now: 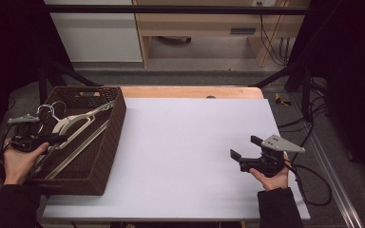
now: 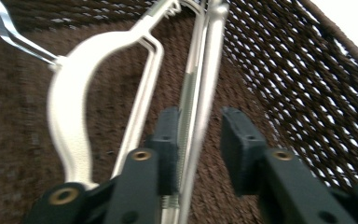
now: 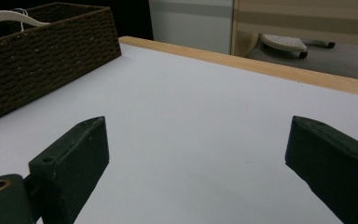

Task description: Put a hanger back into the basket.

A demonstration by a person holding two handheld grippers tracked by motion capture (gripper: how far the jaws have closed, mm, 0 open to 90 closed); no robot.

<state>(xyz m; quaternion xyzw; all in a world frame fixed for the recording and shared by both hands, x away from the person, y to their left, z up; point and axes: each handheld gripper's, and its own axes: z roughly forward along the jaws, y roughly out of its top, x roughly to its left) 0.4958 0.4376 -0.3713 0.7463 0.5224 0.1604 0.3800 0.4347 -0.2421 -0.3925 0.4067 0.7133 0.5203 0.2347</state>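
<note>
A brown woven basket (image 1: 110, 152) stands at the table's left edge with a white hanger (image 1: 71, 124) and its metal hook and bars lying inside. My left gripper (image 1: 59, 138) reaches into the basket over the hanger. In the left gripper view the hanger's white arm (image 2: 70, 102) lies to the left, and a metal bar (image 2: 207, 79) runs between the jaws of my left gripper (image 2: 200, 116). The bar lies against the left jaw, with a gap to the right one. My right gripper (image 1: 245, 147) hovers open and empty over the white table top (image 1: 185, 142) at the right.
The basket's wall (image 3: 42, 51) rises at the left of the right gripper view, with the hanger's tip (image 3: 4, 17) above it. A wooden strip (image 1: 190, 91) edges the table's far side. Black frame posts and cables stand around the table.
</note>
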